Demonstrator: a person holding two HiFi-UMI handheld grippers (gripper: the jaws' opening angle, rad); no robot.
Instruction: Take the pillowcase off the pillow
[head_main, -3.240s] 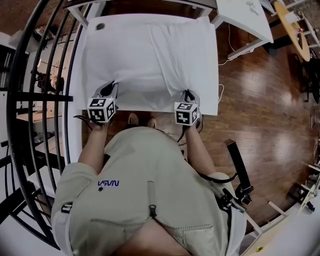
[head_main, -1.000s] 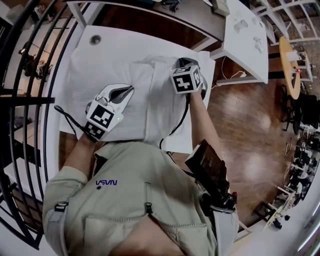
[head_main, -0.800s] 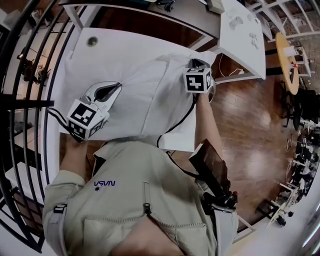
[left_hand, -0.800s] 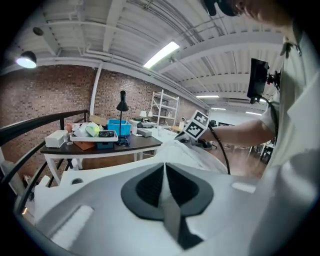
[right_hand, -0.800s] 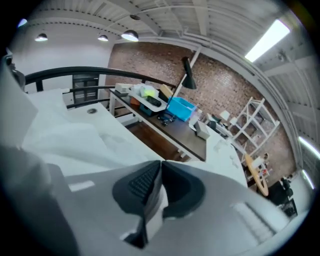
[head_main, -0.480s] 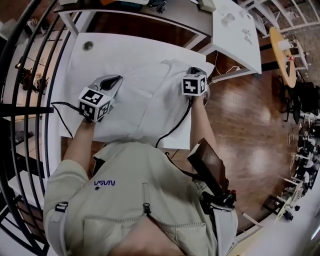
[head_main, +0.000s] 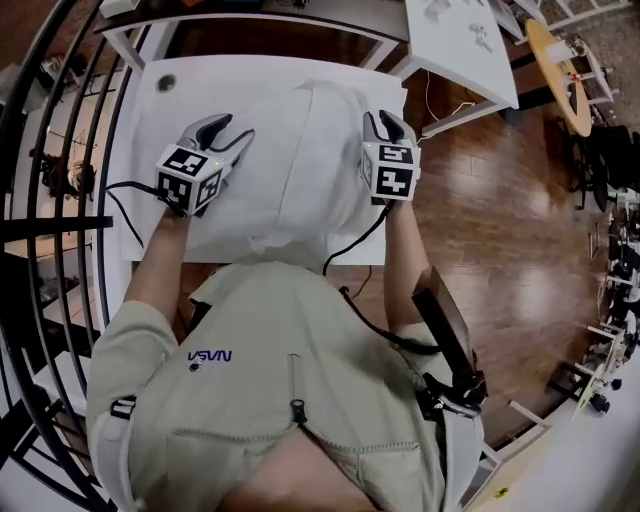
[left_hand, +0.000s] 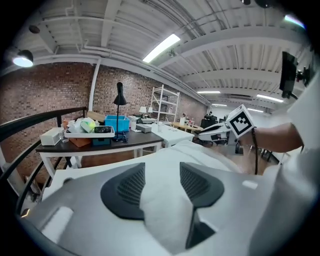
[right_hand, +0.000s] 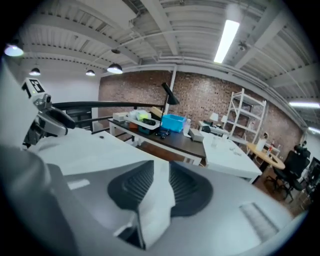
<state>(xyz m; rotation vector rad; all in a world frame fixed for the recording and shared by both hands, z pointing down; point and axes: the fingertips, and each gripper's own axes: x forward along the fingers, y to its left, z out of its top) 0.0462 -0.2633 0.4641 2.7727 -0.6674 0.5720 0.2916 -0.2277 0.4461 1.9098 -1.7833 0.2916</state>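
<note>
Pillowcase (head_main: 300, 170) cloth, white and creased, lies between both pairs of jaws. The pillow is covered by the case, and the bundle stretches lengthwise across the white desk (head_main: 150, 120), filling the space from one pair of jaws to the other.

The left gripper (head_main: 232, 130) sits at the bundle's left edge. Its jaws have just been opening and stand well apart. A loose hump of the case lies in the gap and brushes the inner edges of the ribbed pads (left_hand: 131, 186), which do not squeeze it.

The right gripper (head_main: 385, 122) sits at the opposite edge. Its jaws have also just been opening, to a narrower gap. A slack upright fold of the case (right_hand: 159, 200) stands in that gap and the pads do not bite on it.

Beyond the left jaws the case swells upward, and to their right the other gripper's marker cube (left_hand: 241, 121) shows. Farther past both pairs of jaws stands a dark desk (left_hand: 100, 145) carrying a blue bin (left_hand: 117, 122) and a black lamp (left_hand: 119, 100). To the left of the right jaws, the left gripper hangs over the flat desk surface.
</note>
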